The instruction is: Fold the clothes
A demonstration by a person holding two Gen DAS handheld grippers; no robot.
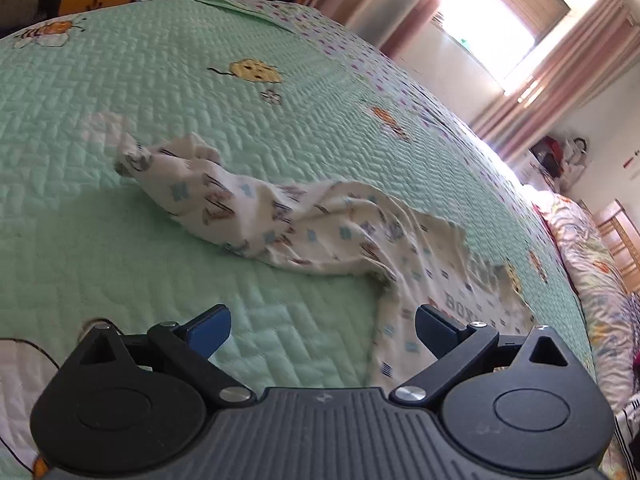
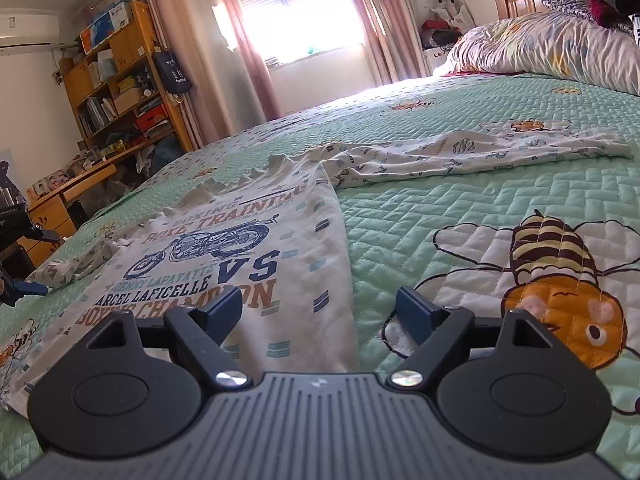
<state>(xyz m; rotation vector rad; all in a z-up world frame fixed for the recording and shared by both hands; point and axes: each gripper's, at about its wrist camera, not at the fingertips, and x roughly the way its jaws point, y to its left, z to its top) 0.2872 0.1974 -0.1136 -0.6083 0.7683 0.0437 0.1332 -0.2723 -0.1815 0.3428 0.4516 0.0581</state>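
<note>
Both jaws stand apart, empty. Shirt (image 2: 224,248) lies spread on the bed (image 2: 440,200), 1 sleeve (image 2: 480,152) stretched toward the pillow (image 2: 560,48). Soft, light, limp cloth; likely best pinched at hem or sleeve edge.

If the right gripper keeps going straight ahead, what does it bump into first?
Probably the white printed long-sleeved shirt lying on the green quilted bedspread. The right gripper is open, and the shirt's side edge lies between its fingertips, though how high it is above the cloth is unclear.
</note>
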